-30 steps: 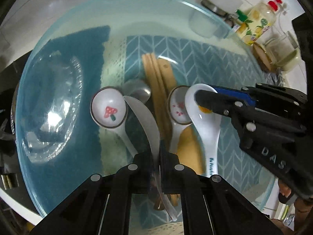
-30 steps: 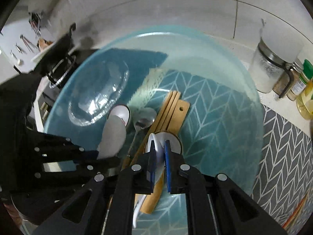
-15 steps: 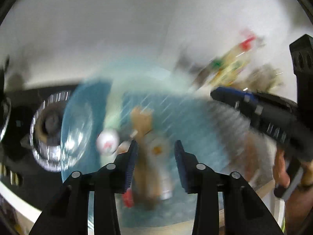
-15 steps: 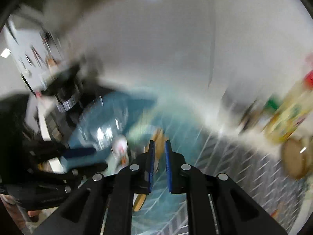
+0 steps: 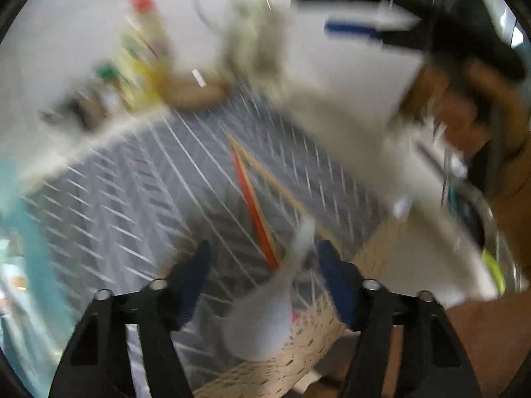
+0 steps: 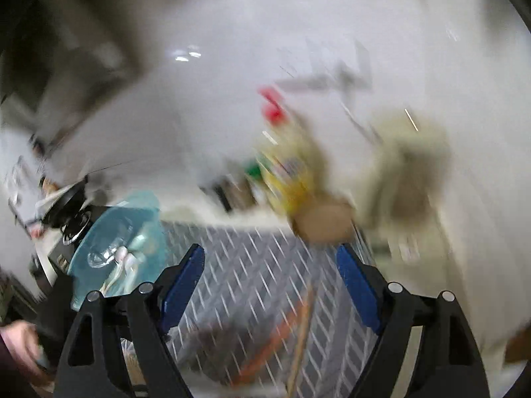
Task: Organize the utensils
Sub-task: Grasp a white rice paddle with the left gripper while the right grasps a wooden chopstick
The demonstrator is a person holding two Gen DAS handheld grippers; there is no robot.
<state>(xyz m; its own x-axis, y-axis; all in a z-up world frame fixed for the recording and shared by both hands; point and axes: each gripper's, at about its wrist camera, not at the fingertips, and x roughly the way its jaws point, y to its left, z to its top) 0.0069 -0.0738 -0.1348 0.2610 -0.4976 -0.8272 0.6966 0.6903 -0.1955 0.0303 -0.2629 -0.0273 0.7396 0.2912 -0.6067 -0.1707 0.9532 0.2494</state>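
Observation:
Both views are blurred by motion. My left gripper (image 5: 264,253) is open over a grey herringbone mat (image 5: 132,199). A pale spoon (image 5: 265,315) lies loose between its fingers, above a woven basket (image 5: 292,358). A red utensil (image 5: 255,212) and a wooden one (image 5: 282,182) lie on the mat ahead. My right gripper (image 6: 270,265) is open and empty above the same mat (image 6: 259,265). The blue glass tray (image 6: 126,248) with several spoons sits far left. The right gripper also shows at the top right of the left wrist view (image 5: 358,30).
Bottles with red and green caps (image 6: 285,172) and a jar with a wooden lid (image 6: 325,222) stand at the back of the counter by a white wall. A stove burner (image 6: 66,222) lies behind the tray. A sink (image 5: 481,225) is at the right.
Both grippers left the blue tray and swung right over the grey mat. Both opened wide. The spoon the left held now lies loose; the right's white spoon is gone from its jaws.

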